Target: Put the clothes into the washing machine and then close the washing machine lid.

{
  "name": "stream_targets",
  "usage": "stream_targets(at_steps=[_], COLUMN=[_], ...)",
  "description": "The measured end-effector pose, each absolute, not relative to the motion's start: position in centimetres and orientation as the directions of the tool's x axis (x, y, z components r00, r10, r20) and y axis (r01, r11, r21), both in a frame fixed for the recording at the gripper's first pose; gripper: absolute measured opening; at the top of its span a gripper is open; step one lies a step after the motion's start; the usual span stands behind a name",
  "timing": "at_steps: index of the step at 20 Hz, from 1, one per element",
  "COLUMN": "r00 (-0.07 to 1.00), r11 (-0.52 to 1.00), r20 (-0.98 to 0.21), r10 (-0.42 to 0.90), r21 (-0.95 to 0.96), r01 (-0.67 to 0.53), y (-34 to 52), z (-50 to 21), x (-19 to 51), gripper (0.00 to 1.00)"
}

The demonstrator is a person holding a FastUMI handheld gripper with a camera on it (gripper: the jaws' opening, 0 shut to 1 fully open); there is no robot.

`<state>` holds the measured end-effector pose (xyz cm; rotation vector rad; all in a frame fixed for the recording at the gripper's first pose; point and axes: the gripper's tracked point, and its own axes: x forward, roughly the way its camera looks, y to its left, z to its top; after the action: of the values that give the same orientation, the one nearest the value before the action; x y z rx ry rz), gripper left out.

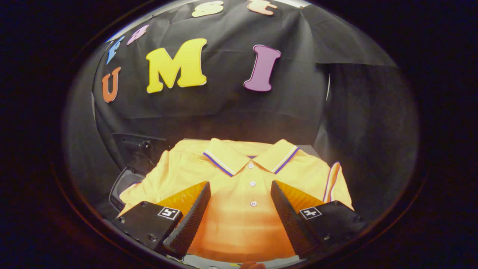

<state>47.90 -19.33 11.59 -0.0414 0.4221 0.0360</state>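
A yellow polo shirt point(239, 175) with a striped collar and white buttons lies folded flat, collar away from me. My gripper point(241, 186) hovers over its chest, open wide, with the button placket showing between the fingers point(194, 216). Nothing is pinched between them. To the left of the shirt, a dark washing machine point(125, 183) shows part of its rim and opening, with its raised lid point(138, 149) behind. The shirt's left sleeve drapes over that rim.
The black cloth wall stands close behind the shirt and wraps round on the right. A grey surface edge point(310, 149) peeks out behind the shirt's right shoulder.
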Motion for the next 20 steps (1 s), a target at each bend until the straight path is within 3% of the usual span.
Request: stream_targets(at_steps=[10, 14, 15, 18, 19, 20], r00=[0.852, 0.809, 0.804, 0.779, 0.766, 0.753], r11=[1.000, 0.997, 0.996, 0.995, 0.995, 0.996], r20=[-0.524, -0.583, -0.588, -0.620, -0.638, -0.653], r10=[0.011, 0.079, 0.084, 0.093, 0.087, 0.078], r21=[-0.007, 0.032, 0.040, 0.082, 0.088, 0.087], r01=[-0.017, -0.074, -0.074, -0.054, -0.040, -0.028], y=[-19.5, -19.3, -19.4, -19.8, -19.5, -19.5], z=[10.1, 10.0, 10.0, 10.7, 10.5, 10.5], x=[47.0, 47.0, 47.3, 47.1, 47.1, 47.1], gripper=[1.00, 0.96, 0.90, 0.24, 0.12, 0.07])
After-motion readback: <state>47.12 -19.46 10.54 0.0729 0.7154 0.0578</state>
